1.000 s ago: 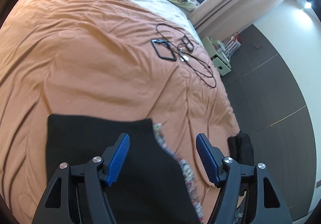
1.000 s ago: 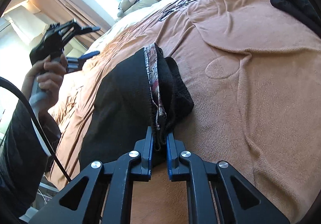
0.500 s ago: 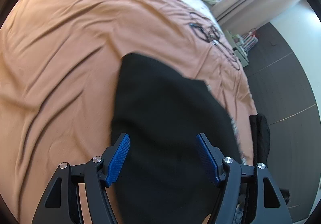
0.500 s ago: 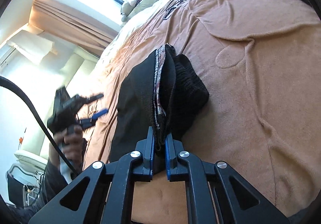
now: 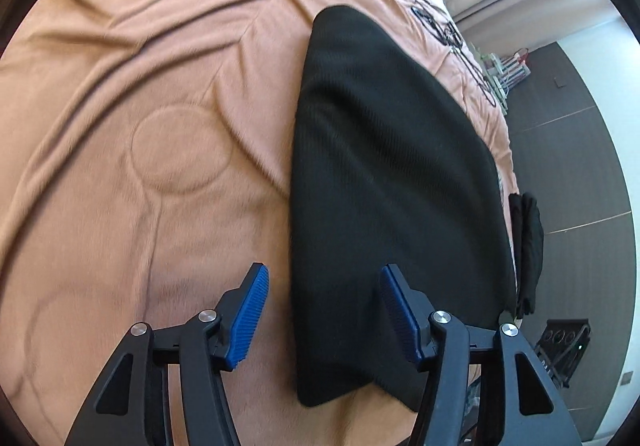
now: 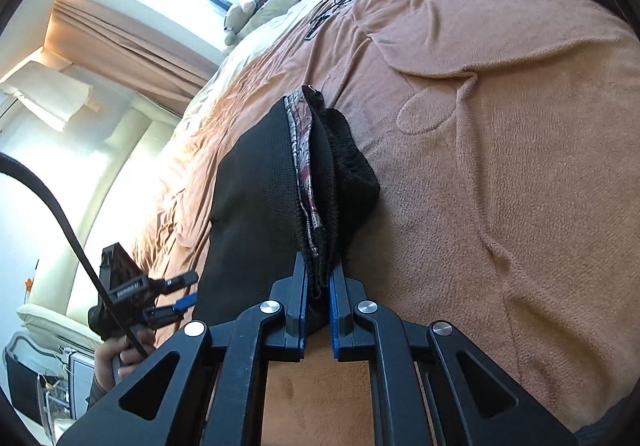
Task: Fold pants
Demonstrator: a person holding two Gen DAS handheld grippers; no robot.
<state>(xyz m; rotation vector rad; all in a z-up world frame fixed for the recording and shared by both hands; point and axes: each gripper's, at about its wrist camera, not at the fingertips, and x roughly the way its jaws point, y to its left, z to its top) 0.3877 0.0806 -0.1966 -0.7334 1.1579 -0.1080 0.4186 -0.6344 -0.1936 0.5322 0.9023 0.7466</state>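
The black pants point(image 5: 384, 174) lay on the orange bedspread point(image 5: 140, 126) as a long, flat, finely ribbed panel. At one end the fabric was bunched upright, showing a patterned grey-and-red strip point(image 6: 306, 182), perhaps the waistband lining, pinched in the right gripper point(image 6: 319, 282).

Left gripper point(image 5: 322, 288) agape, right gripper point(image 6: 319, 278) clamped.
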